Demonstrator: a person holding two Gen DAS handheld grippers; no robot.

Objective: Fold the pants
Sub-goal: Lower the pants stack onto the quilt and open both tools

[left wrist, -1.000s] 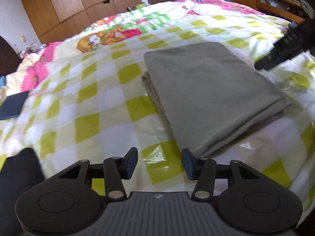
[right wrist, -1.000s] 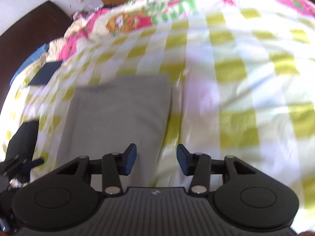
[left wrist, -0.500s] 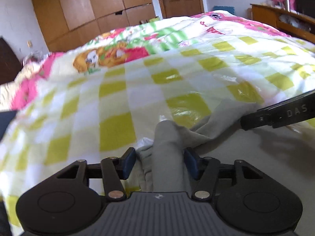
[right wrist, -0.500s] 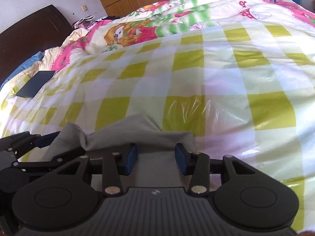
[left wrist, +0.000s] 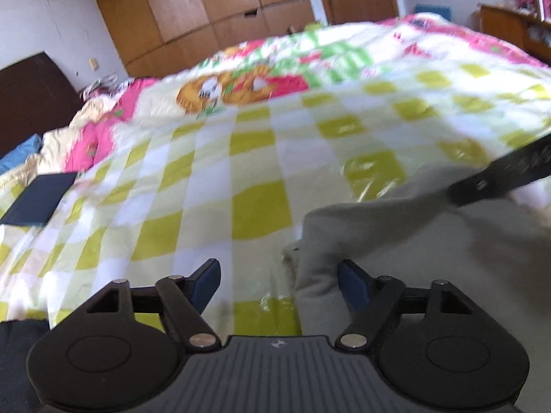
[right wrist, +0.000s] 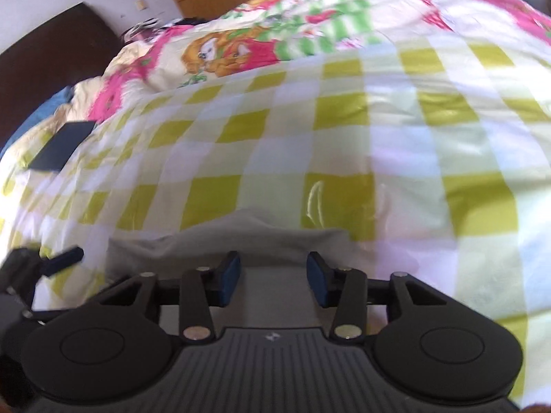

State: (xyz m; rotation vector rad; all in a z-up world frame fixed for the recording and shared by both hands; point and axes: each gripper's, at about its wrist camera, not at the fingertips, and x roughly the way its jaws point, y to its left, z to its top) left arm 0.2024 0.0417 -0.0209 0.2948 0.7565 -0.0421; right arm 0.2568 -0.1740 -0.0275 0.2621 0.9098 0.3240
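Note:
The grey folded pants (left wrist: 396, 258) lie on a yellow-checked bedspread (left wrist: 255, 203). In the left wrist view their left corner sits between the fingers of my left gripper (left wrist: 279, 278), close to the right-hand pad. The jaws are opening wide and no pad presses the cloth. My right gripper (right wrist: 273, 275) rests low over the pants (right wrist: 241, 234). Grey cloth fills the gap between its half-spread pads, and I see no pinched fold. One of its fingers (left wrist: 499, 175) shows at the pants' far edge in the left wrist view. A finger of the left gripper (right wrist: 63, 258) shows at the left of the right wrist view.
A flat dark blue object (left wrist: 38, 199) lies on the bed at the left. Beyond it stands a dark headboard (left wrist: 31, 96). Wooden wardrobes (left wrist: 206, 10) line the far wall, and a wooden dresser (left wrist: 509, 31) stands at the right.
Both grippers came down from above the folded pants to their near edge. The left jaws spread wider; a fold that stood between them half a second ago now lies by the right pad.

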